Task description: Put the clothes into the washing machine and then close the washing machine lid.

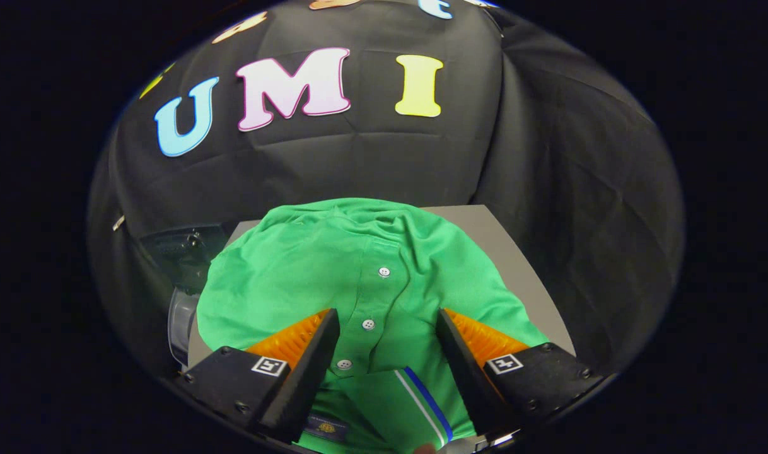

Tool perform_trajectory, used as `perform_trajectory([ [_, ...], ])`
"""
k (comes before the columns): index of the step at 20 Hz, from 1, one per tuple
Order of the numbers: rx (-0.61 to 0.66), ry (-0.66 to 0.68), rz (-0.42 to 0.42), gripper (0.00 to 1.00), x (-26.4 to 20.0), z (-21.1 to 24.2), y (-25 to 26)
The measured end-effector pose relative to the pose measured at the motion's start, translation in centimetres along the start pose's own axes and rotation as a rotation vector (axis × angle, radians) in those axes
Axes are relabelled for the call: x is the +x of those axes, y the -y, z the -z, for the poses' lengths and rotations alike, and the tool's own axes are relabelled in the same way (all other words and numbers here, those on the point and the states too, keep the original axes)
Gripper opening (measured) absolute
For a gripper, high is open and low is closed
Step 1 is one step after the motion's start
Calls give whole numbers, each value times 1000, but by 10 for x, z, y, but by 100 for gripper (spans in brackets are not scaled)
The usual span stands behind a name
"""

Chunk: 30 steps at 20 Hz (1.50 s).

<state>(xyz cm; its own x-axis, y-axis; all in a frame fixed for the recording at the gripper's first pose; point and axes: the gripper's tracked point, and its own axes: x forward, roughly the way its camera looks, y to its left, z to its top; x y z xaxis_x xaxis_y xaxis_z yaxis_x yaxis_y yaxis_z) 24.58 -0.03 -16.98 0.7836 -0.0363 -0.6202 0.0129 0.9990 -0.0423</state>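
Note:
A green polo shirt with white buttons and a striped cuff lies spread over a grey table. My gripper hovers just above it, fingers open and wide apart, with the button placket between them. Nothing is pinched between the fingers. To the left of the table, below its edge, part of the washing machine shows, with a dark lid and a pale rounded body; most of it is hidden by the shirt and the table.
The black cloth wall stands close behind the table and wraps around on the right. The table's bare grey strip runs along the shirt's right side.

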Motion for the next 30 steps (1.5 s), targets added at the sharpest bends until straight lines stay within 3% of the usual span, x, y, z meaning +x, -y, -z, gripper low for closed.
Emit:
perform_trajectory([
  [2, -78, 2, -11, 83, 0, 1, -2],
  [4, -126, 24, -91, 62, 1, -1, -16],
  [6, -99, 40, -106, 39, 1, -1, -16],
  [9, 29, 29, -161, 15, 3, -9, -17],
  [12, 37, 40, -173, 15, -7, -13, -17],
  [20, 75, 172, -251, 15, -73, -75, -44],
  [30, 55, 212, -385, 15, -128, -117, -139],
])
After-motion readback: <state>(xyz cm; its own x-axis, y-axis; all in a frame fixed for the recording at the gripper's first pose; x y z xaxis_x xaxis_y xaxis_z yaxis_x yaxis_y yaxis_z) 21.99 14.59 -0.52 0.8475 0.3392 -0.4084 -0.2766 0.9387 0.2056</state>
